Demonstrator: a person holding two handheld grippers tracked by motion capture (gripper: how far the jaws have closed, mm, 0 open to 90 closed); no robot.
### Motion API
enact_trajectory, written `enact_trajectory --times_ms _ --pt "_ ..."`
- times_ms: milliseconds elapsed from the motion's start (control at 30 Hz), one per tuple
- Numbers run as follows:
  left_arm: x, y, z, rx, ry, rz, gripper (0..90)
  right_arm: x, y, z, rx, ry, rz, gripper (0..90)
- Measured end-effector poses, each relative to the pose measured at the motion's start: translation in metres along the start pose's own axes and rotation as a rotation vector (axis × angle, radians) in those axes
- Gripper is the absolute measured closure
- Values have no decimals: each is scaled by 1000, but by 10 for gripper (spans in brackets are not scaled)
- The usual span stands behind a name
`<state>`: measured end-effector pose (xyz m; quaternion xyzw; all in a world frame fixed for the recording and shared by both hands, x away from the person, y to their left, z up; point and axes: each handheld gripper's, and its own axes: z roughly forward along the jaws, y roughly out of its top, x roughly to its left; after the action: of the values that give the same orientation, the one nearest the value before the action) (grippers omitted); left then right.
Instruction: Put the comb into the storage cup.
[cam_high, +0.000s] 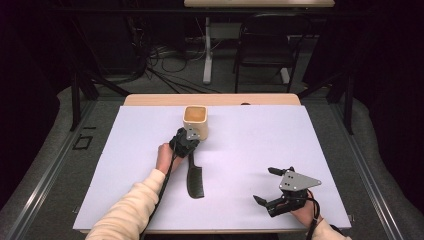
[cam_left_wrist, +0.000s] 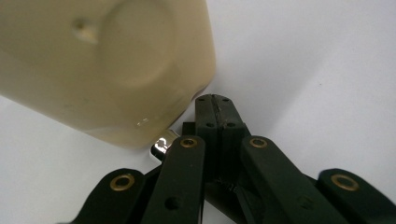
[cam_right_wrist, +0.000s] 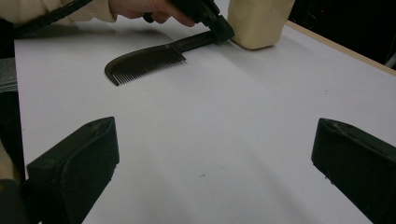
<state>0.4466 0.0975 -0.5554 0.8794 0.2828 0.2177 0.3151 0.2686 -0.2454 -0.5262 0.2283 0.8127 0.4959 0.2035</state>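
Gripping the comb (cam_high: 195, 181) by its handle end is the step you're in, as I read it: your left gripper (cam_high: 187, 141) sits at the handle tip with jaws closed flat together in the left gripper view, so whether the handle is actually pinched I can't confirm; in the right gripper view it looks clamped on it. The comb lies flat on the desk (cam_high: 240, 150), teeth end toward 6 o'clock, handle toward 12, just short of the cream cup (cam_high: 195, 121), which stands upright at 12 o'clock of that gripper, almost touching. Your right gripper (cam_high: 274, 186) rests at 4 o'clock of the comb, well apart, jaws wide open, holding nothing. Next move probably: lift the handle, tip the comb upright, clear the cup rim, drop it in.
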Motion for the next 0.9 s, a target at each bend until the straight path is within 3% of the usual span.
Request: enact_trajectory --times_ms 900 --pt "1 -11 -8 41 24 12 900 0 -1 2 23 7 0 2"
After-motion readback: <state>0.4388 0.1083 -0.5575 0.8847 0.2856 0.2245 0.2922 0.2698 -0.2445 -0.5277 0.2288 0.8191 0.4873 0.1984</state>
